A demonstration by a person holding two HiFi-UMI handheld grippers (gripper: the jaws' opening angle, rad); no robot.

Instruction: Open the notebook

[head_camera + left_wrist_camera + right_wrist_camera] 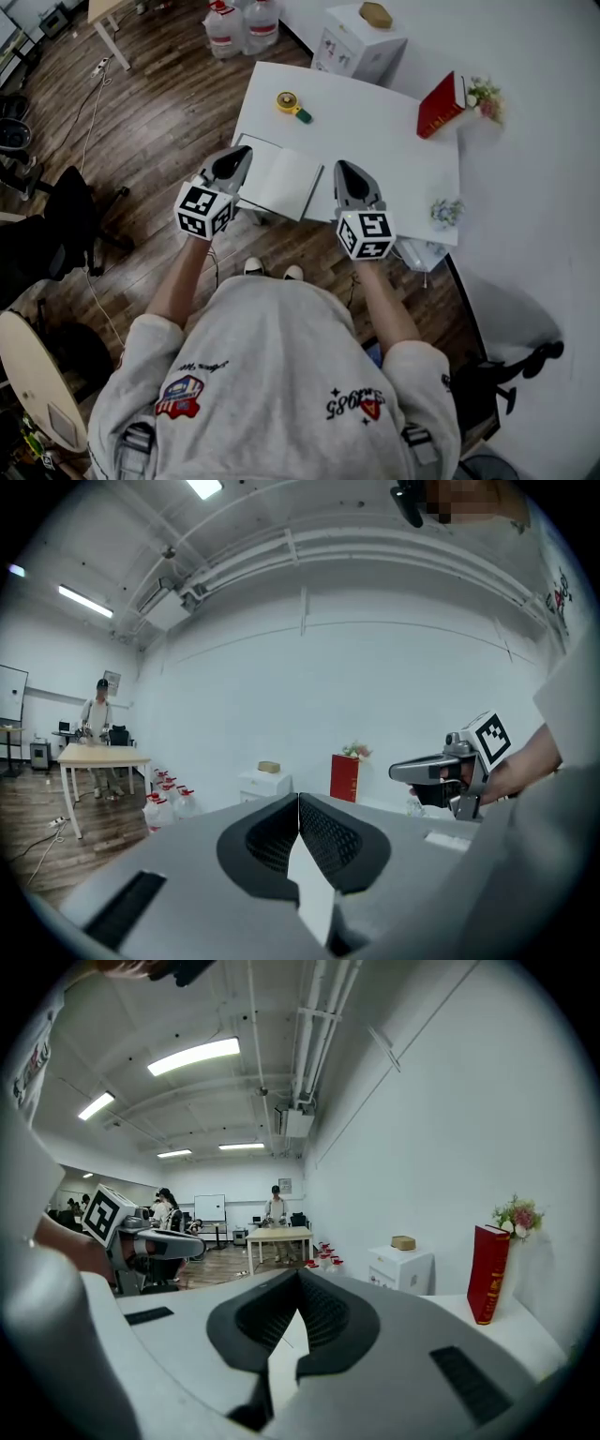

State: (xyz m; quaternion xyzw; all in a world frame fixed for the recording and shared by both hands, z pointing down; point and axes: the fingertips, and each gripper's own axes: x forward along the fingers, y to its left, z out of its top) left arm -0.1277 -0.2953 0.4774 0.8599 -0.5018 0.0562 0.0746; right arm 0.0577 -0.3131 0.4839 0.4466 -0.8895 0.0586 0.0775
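We hold a gripper in each hand at the near edge of the white desk [375, 141]. The notebook [281, 176] lies flat on the desk's near left corner, between the two grippers, with a white face up. From the head view we cannot tell whether that face is a cover or a page.

The left gripper [240, 156] hangs over the notebook's left edge. Its jaws are pressed together at the tips with nothing between them. The right gripper [344, 169] is just beside the notebook's right edge, and its jaws are also closed tip to tip and empty. We cannot tell whether either gripper touches the notebook. Both gripper views look out across the room rather than down at the desk.

Farther back on the desk we see a yellow tape measure [291, 103], well apart from the notebook. A red book [441, 105] stands at the far right corner with flowers [485, 96] just beside it. Beyond the desk are a white cabinet [356, 47] against the wall and water bottles [242, 23] on the wooden floor.
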